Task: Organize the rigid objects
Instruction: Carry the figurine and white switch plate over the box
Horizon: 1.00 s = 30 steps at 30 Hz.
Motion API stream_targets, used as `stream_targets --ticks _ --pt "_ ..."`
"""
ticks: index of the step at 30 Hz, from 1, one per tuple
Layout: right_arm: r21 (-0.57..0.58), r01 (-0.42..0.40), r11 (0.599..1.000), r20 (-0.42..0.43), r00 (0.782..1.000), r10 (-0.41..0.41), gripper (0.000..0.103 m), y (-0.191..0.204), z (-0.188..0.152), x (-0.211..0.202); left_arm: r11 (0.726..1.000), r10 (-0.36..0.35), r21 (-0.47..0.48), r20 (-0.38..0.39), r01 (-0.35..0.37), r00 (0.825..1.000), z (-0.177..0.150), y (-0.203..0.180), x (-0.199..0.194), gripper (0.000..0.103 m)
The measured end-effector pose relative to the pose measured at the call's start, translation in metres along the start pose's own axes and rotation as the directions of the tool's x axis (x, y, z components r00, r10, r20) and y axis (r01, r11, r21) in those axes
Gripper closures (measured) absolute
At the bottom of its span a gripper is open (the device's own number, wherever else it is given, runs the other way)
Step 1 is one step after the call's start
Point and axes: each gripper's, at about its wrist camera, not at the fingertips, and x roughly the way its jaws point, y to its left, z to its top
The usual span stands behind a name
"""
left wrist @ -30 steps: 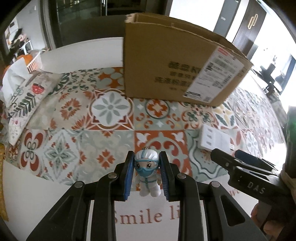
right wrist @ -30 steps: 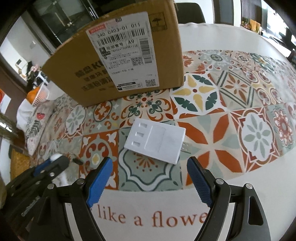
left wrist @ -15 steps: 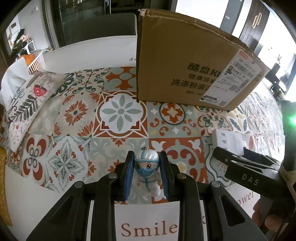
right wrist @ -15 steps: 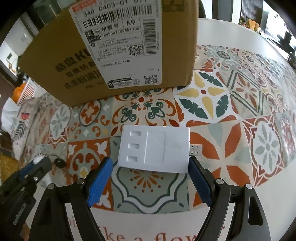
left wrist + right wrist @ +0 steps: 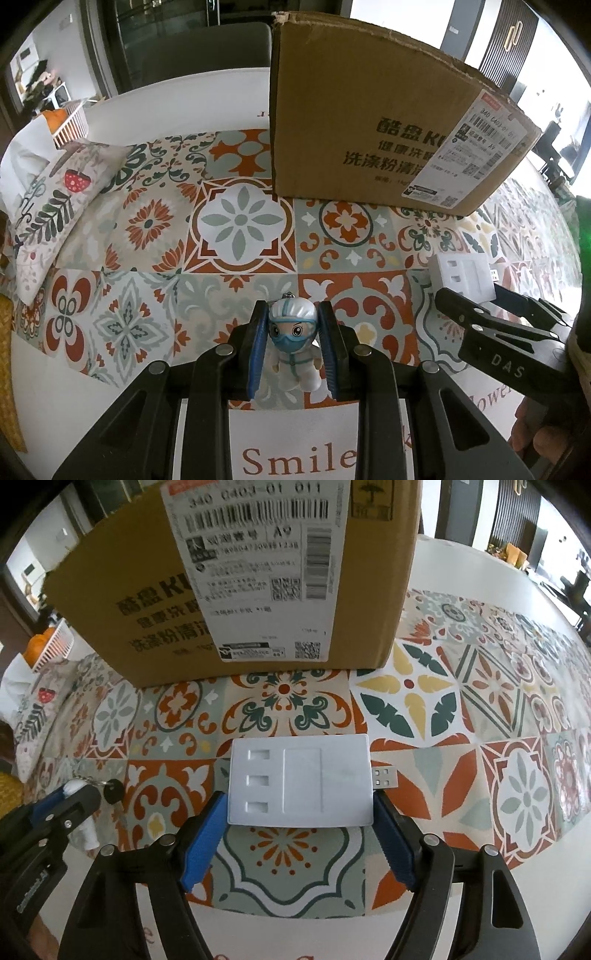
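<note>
Left gripper: blue pads clamped on a small figurine, one pad on each side of its head and shoulders. The figurine is a keychain toy in a white suit with goggles and a blue mask. It stands upright between the pads, long axis vertical, face toward the camera, key ring at the top pointing to the far side. From the right wrist view its white head and a black fob on the ring stick out past the pad tips at near left.

Right gripper: jaws wide apart, nothing clamped. A white USB hub lies flat on the patterned tablecloth, its near edge just between the pad tips. Cannot tell if the pads touch its sides. The hub's long axis runs left-right; the metal USB plug points right, and three slots sit in a column at its left end.

Cardboard box stands on the cloth on the far side of the hub, well apart from it, shipping label facing the right gripper. In the left wrist view the box is far right, and the hub sits at right just beyond the right gripper's fingers.

Floral cushion at far left of the table.
</note>
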Motion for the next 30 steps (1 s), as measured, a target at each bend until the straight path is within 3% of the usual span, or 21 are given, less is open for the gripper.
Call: stream_targets --ticks 15,30 --pt "-0.011 -0.046 0.999 0.1 0.994 0.047 0.026 -0.004 -0.002 -0.063 1.0 -0.024 0.014 0.101 0.023 0.995 0.005 -0.013 -0.05 0.076" --pt "-0.037 -0.061 0.997 0.244 0.967 0.069 0.026 -0.007 0.014 -0.129 0.998 -0.042 0.05 0.22 0.032 0.975 0.025 -0.03 -0.109 0.076"
